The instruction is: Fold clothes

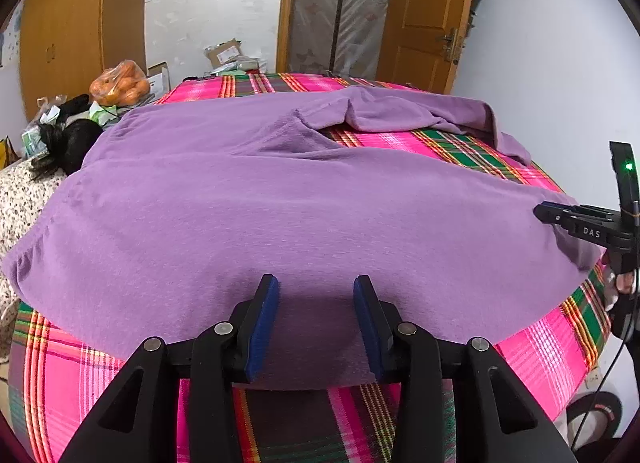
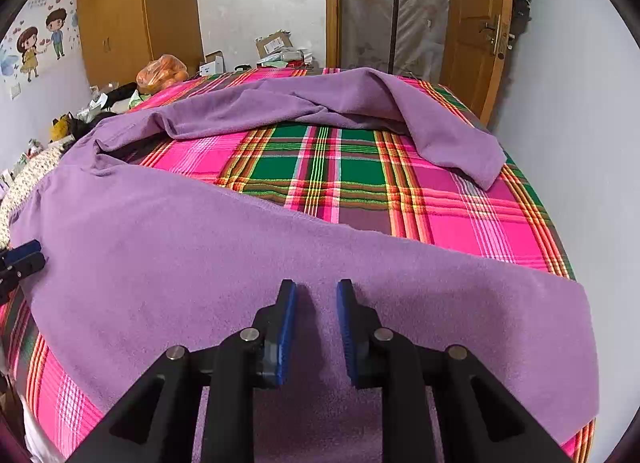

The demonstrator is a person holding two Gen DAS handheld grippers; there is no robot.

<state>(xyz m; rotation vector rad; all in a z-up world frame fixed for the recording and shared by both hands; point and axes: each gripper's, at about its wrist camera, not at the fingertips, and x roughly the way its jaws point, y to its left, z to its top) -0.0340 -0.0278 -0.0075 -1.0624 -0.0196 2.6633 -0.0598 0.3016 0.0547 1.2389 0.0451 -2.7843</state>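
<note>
Purple garment point(image 2: 168, 247): soft, fleecy, rumpled.

The left gripper point(image 1: 316, 283) tilts downward with its 2 blue-padded fingers point(image 1: 264, 327) spread apart and nothing pinched between them. The right gripper point(image 2: 316, 287) also tilts downward, its 2 pads point(image 2: 286, 331) parted by a narrower gap with nothing clamped. In the left wrist view the right gripper point(image 1: 548, 212) reaches in from the right edge, seen side-on, with part of the holding hand point(image 1: 625, 283) showing below its body.
</note>
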